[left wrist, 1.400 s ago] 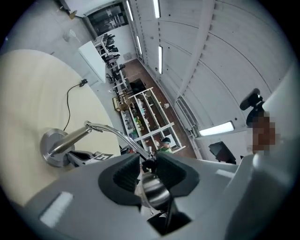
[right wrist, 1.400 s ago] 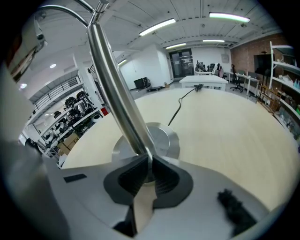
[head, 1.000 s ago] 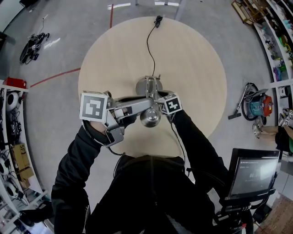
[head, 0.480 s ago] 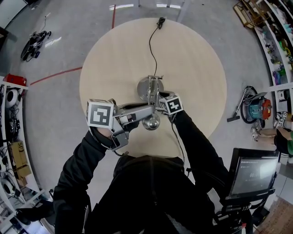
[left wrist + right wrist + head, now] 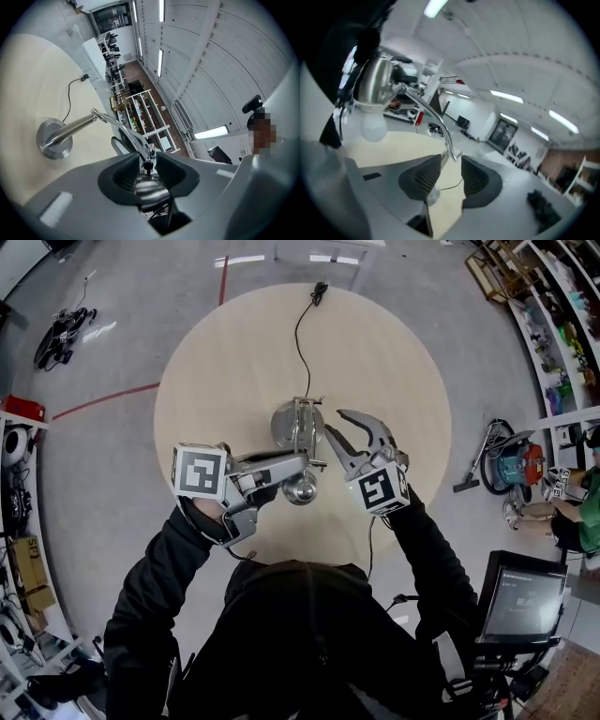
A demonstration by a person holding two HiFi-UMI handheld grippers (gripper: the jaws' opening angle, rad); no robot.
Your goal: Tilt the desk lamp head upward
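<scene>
The left gripper (image 5: 148,158) is clamped on the thin chrome lamp arm (image 5: 112,123), right where it meets the lamp head (image 5: 301,488). The right gripper (image 5: 451,160) has just been opening. Its jaws stand wide, pressing on nothing, just beside the arm. The lamp base (image 5: 291,424) stands near the middle of the round wooden table (image 5: 403,362).

Here's the chrome desk lamp (image 5: 291,426), standing about mid-way across the round table (image 5: 403,362), its round base (image 5: 55,138) flat on the pale wood. Thin curved rods rise from the base and carry the shiny dome head (image 5: 300,489) out toward the table's near edge, opening facing down. A white bulb (image 5: 374,127) pokes out beneath it, and the black cord (image 5: 302,324) trails to the table's far edge.
</scene>
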